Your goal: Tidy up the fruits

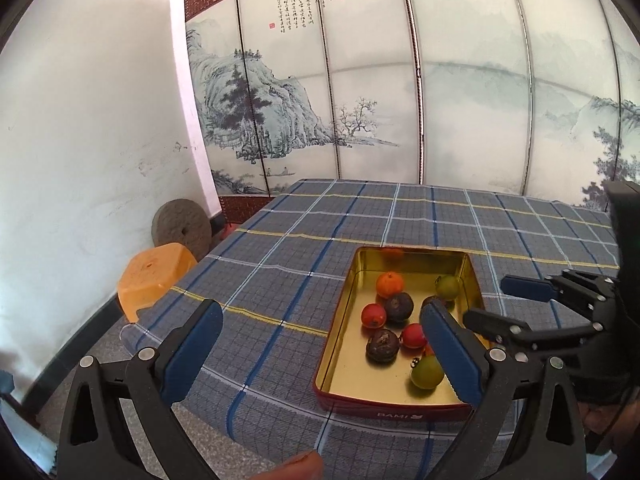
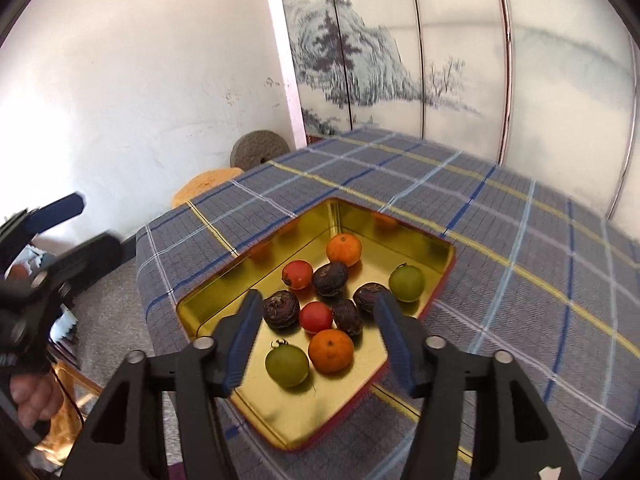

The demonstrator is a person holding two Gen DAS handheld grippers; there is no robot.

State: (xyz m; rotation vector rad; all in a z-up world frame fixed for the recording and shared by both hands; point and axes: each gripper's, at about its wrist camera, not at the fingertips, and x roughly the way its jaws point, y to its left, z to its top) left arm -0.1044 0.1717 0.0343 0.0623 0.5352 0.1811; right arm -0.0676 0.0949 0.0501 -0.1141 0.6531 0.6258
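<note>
A gold tin tray [image 2: 224, 292] with a red outer wall [image 1: 360, 402] sits near the table's front edge. It holds several fruits: oranges [image 2: 331, 350] [image 1: 389, 283], red tomatoes [image 2: 316, 317] [image 1: 373, 315], dark wrinkled passion fruits [image 2: 281, 309] [image 1: 382, 345] and green fruits [image 2: 287, 364] [image 1: 427, 372]. My right gripper [image 2: 316, 336] is open and empty, hovering over the tray's near end. It also shows in the left wrist view [image 1: 502, 300]. My left gripper [image 1: 320, 348] is open and empty above the table's front edge, left of the tray, and shows in the right wrist view [image 2: 86, 220].
A blue plaid cloth [image 1: 304, 240] covers the table. An orange plastic stool [image 1: 154, 276] and a round stone disc [image 1: 182, 230] stand by the white wall on the left. A painted folding screen [image 1: 360, 80] stands behind the table.
</note>
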